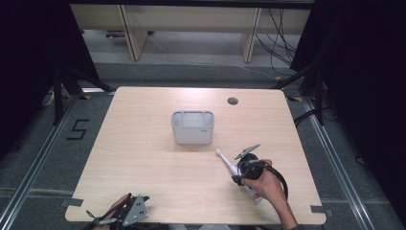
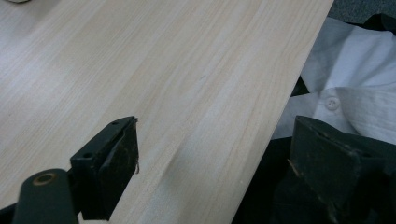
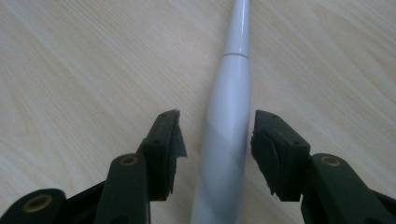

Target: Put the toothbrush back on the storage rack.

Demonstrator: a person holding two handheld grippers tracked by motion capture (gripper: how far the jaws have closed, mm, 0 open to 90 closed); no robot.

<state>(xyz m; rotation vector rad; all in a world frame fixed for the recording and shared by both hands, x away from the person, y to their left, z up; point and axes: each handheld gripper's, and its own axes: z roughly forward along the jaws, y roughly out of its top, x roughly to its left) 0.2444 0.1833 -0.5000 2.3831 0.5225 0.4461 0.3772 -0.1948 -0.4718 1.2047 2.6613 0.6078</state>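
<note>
The work looks barely begun. A white electric toothbrush [image 1: 233, 168] lies flat on the wooden surface [image 1: 143, 158], toward the near right corner, its thin neck pointing at the grey caddy [image 1: 192, 126] that stands near the middle, a little toward the far edge. The two are apart, and I judge that the brush is meant for the caddy; nothing shows inside the caddy from here, though its far compartments are hard to read from this angle.

The right gripper [image 1: 243, 170] sits over the brush handle, held in the person's right hand. Its fingers are spread, one on each side of the handle, not yet pressing it. So the grasp, the lift and the placing are all left to do.

The left gripper [image 1: 125, 214] rests at the near edge by the near left corner, its fingers released and holding nothing.

The right gripper view gives what the high view cannot: clear gaps between the handle [image 3: 229, 140] and each finger [image 3: 164, 149], and the seam where the neck joins the body. The left gripper view shows its fingers [image 2: 112, 168] straddling the near edge of the surface, with a white shirt [image 2: 355, 88] beyond it. The high view alone shows the caddy and how far the brush lies from it.
</note>
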